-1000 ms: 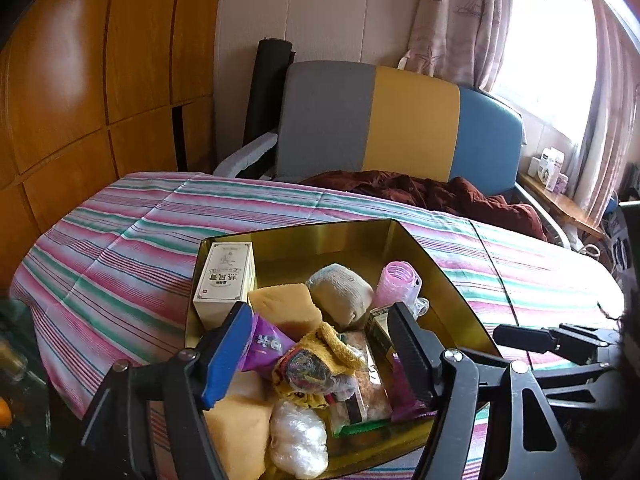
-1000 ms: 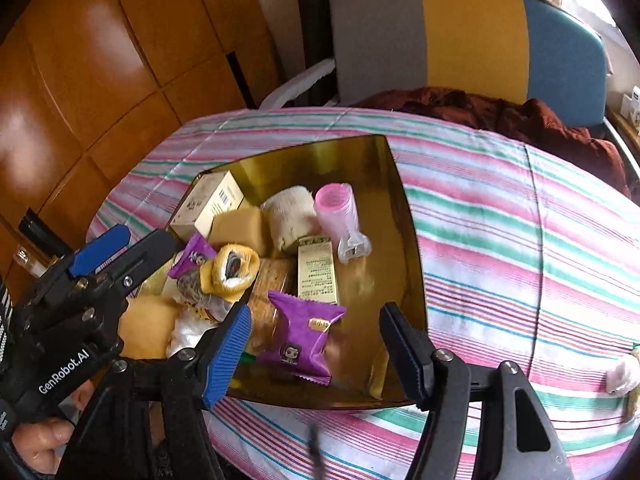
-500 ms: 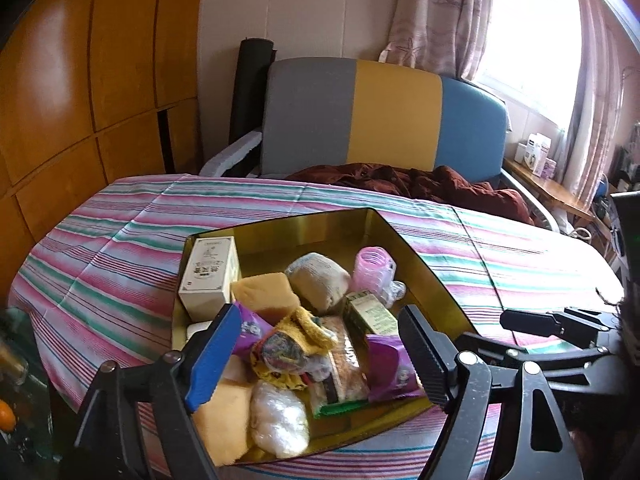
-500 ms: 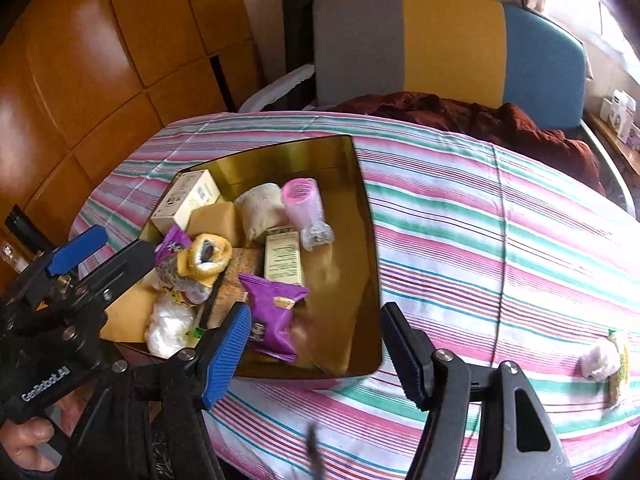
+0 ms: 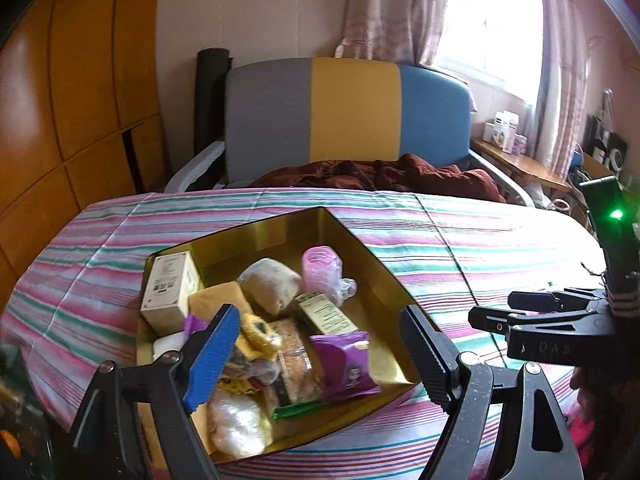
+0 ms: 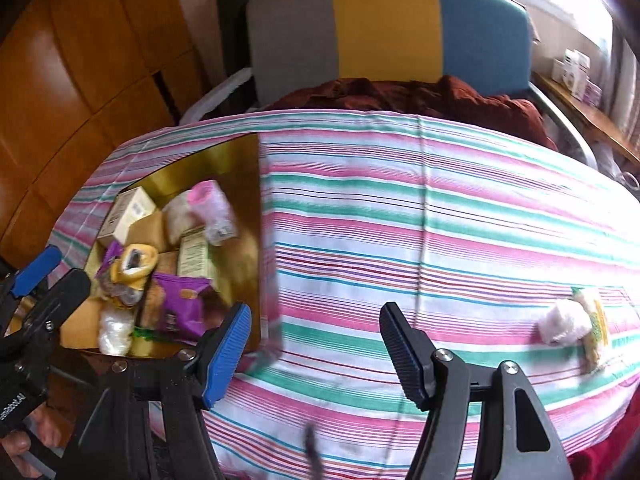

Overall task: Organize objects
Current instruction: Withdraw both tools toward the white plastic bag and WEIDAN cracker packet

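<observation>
progress: most stuff's already in the gold box (image 5: pixel 362 236), purple packet (image 5: pixel 344 364) on top | left: white wad (image 6: pixel 562 322) and snack bar (image 6: pixel 596 326) out on the striped cloth (image 6: pixel 440 220) | my left gripper (image 5: pixel 316 356) and right gripper (image 6: pixel 316 346): both wide, nothing in them

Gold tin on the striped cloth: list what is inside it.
The gold tin holds a cream carton, a pink bottle, a purple snack packet, a green-labelled box, a white wad and yellow bits. Whatever lies beneath the pile is covered.
</observation>
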Demonstrator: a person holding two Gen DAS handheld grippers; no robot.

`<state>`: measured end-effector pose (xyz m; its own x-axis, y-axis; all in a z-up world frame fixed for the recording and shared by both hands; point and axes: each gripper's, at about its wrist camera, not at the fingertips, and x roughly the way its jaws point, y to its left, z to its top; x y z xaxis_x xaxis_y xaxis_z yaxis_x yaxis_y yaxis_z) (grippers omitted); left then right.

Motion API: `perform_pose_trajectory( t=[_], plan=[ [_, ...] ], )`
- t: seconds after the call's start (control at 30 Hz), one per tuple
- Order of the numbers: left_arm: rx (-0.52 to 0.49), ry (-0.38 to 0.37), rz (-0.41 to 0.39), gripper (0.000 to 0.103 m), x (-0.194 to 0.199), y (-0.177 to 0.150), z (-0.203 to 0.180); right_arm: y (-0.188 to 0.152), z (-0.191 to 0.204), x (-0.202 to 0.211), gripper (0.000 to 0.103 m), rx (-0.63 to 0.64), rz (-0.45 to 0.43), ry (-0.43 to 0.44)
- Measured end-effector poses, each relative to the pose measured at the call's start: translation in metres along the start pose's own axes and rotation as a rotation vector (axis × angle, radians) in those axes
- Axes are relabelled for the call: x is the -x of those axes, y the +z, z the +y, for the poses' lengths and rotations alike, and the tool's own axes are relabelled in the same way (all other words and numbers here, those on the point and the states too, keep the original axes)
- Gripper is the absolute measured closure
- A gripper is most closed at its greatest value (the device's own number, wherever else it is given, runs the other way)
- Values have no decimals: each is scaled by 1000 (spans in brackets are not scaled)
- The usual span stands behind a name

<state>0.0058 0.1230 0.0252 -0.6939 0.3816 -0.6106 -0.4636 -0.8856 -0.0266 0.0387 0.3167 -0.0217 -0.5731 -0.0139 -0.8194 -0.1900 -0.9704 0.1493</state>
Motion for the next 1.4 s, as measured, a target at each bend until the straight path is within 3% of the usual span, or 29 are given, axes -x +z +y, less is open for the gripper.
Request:
perform_pose_trajectory(
  t=[0.47,0.73,1.0,1.17,1.27,1.4],
  plan=[
    [-110,-99,17,18,-12,10,-50,-4,-81,15,35,-136,26,-82],
    [-184,-165,31,17,-19,15,-84,-2,-153,37,35,-311,-2,-123],
    [-260,-226,50,17,-30,16,-123,-6,-234,48,35,-471,-52,-232],
    [-303,-263,88,17,-44,12,-148,-26,-276,48,35,-652,-104,-202],
    [-326,-289,116,17,-56,10,-163,-38,-296,49,35,-784,-125,-136],
    [-330,-347,173,18,-75,8,-184,-41,-302,51,34,-824,-145,-127]
  ],
)
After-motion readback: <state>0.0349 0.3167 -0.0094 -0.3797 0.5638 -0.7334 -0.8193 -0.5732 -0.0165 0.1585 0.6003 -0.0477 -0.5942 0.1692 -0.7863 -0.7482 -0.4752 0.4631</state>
